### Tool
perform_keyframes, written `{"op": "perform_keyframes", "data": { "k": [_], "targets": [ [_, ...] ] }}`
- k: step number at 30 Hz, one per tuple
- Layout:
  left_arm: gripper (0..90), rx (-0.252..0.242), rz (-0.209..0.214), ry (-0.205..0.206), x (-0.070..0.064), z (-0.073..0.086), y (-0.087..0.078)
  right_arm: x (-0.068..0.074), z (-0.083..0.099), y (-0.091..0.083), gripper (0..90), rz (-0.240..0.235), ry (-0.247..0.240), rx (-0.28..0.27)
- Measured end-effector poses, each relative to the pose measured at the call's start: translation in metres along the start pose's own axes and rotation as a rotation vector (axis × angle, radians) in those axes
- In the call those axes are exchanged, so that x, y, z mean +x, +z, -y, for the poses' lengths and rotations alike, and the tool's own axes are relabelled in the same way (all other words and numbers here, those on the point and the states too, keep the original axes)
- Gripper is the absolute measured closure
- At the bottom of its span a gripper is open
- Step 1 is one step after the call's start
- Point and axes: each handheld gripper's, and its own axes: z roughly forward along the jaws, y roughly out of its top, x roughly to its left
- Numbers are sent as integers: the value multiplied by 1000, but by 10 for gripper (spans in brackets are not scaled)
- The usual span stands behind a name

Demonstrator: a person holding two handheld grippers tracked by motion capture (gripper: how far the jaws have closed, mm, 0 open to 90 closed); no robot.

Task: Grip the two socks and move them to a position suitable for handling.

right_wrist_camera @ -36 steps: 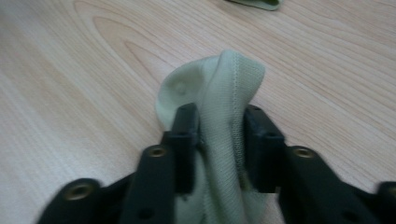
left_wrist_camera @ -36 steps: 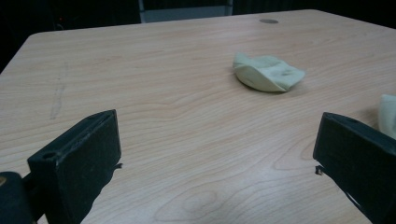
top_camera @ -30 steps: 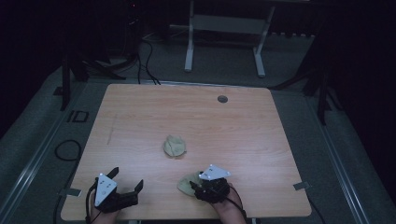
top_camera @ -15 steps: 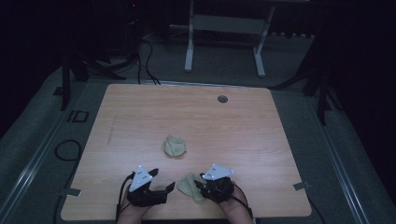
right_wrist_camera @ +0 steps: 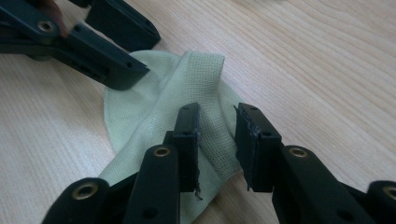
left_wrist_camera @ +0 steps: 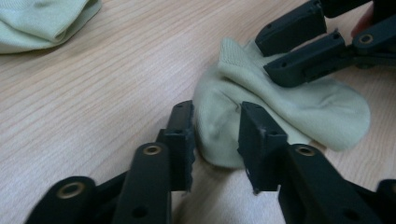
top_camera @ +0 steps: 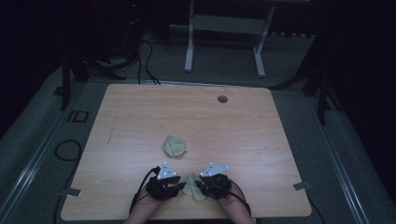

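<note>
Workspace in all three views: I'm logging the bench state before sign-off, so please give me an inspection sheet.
Surface: wooden table, light grain, with a round grommet hole near the far edge.
Job's things: pale green sock lying flat at the near edge, between the two grippers; its ribbed cuff shows in the right gripper view.
Clutter: second pale green sock, bunched, mid-table, apart from the first.
Grippers: left gripper open, jaws either side of a sock fold; right gripper open, jaws astride the cuff end.
Cables: one trails from each gripper; black cables on the floor beyond the table.
Surroundings: dark room, grey floor, white metal frame legs behind.
</note>
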Motion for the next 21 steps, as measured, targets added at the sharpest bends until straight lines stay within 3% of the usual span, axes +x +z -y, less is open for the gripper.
{"op": "perform_keyframes", "data": {
  "k": [2,4,11,21],
  "targets": [
    [755,4,-7,13,-1,-1,1,0,0,0,716,0,-8,0],
    [838,12,-2,10,-3,-2,3,3,0,0,800,-13,-25,2],
    [873,-3,-3,27,-7,-1,1,10,-3,-7,853,-1,-61,-7],
    [874,-42,-5,31,-13,-6,-19,5,-12,-69,853,11,-36,-153]
  ]
}}
